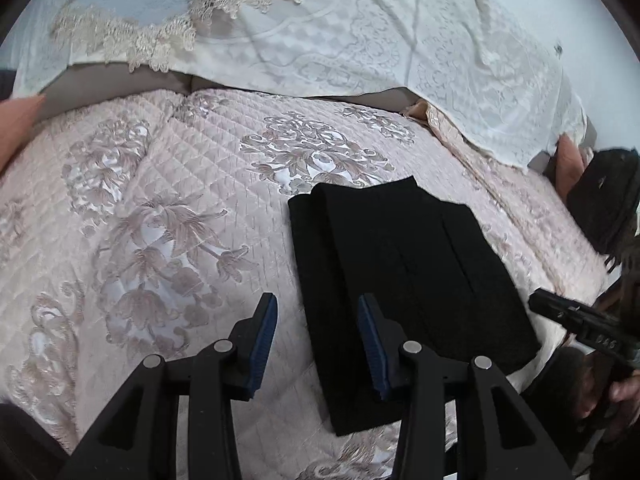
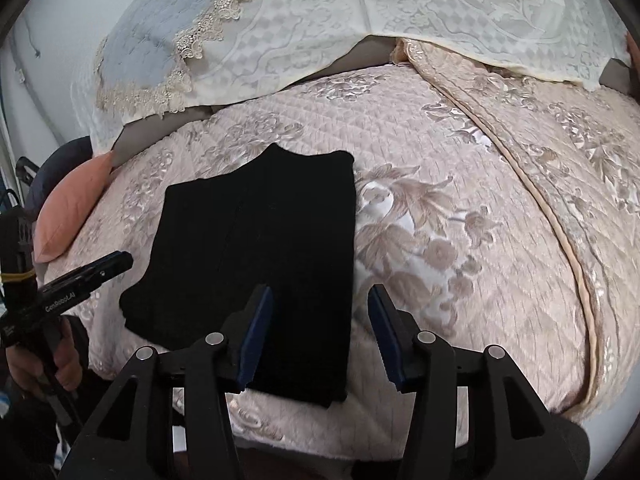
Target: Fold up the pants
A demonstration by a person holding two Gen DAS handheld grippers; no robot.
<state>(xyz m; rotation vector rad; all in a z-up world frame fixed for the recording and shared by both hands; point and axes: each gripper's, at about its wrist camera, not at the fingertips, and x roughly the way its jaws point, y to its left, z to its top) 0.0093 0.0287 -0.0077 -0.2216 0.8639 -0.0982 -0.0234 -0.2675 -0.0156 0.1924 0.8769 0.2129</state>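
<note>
The black pants [image 1: 404,280] lie folded into a flat rectangle on the pink quilted bedspread [image 1: 160,220]; they also show in the right wrist view [image 2: 264,248]. My left gripper [image 1: 318,344] is open and empty, held above the near left edge of the pants. My right gripper [image 2: 320,332] is open and empty, above the near right edge of the pants. The right gripper's tip shows in the left wrist view [image 1: 576,316], and the left gripper's tip shows in the right wrist view [image 2: 92,270].
The bedspread [image 2: 460,240] covers the bed. A cream lace cover [image 1: 360,32] lies over pillows at the back. A pink cushion [image 2: 76,208] sits at the bed's left edge. A dark bag [image 1: 604,196] sits at the right.
</note>
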